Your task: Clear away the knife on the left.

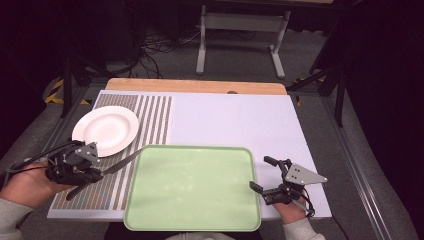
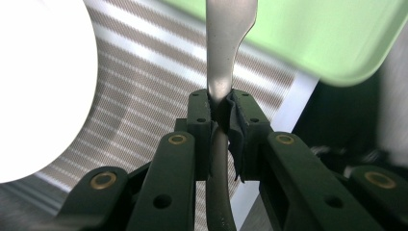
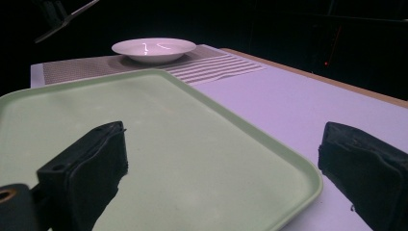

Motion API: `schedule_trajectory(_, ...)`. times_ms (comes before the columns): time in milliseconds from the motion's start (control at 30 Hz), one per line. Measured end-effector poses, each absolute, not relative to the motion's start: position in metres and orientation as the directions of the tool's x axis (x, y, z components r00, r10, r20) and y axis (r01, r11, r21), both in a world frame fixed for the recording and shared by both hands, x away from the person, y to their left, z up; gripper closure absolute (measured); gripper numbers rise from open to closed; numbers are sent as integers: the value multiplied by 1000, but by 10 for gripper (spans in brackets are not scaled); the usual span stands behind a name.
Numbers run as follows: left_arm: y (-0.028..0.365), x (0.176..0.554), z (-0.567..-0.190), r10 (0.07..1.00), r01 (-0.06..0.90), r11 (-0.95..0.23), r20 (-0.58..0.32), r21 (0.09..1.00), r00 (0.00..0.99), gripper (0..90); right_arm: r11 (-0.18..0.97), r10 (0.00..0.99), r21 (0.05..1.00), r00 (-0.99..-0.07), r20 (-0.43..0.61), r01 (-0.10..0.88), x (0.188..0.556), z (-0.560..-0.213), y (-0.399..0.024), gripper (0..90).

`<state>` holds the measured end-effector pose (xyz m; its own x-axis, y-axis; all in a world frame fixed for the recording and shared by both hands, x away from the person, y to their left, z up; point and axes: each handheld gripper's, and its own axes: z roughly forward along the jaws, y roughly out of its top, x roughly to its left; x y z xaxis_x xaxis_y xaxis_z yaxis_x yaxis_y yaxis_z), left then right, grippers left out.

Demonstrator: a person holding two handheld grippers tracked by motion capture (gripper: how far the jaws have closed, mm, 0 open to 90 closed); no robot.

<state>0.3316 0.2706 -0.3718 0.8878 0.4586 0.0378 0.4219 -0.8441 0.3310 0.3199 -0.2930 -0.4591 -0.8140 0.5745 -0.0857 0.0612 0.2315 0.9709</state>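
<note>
Between the left gripper's (image 2: 220, 108) clamped jaws, its own view shows a shiny steel knife (image 2: 222, 53). From above, the knife is a thin dark sliver. Right gripper (image 1: 265, 174) gapes empty.

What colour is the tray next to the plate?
Pale green. The tray shows best in the high view, lying beside the white plate.

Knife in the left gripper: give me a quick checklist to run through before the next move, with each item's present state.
1. Left gripper shut on the knife: ok.
2. Knife lifted off the striped placemat: ok.
3. Green tray bare to take it: ok.
4. White plate sits apart from the tray: ok.
5. Right gripper open, beside the tray's right edge: ok.
6. Blade's sharp side: cannot tell.
</note>
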Motion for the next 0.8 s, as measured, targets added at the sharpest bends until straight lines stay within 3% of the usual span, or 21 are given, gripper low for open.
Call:
schedule_trajectory(433,258,335,-366,559,528,-705,-88,474,825,802,228,573,972,-815,-83,61,320,-459,-294,38)
schedule_trajectory(800,238,335,-374,543,533,-669,-149,517,826,802,231,572,971,-815,-85,61,320,-459,-294,37)
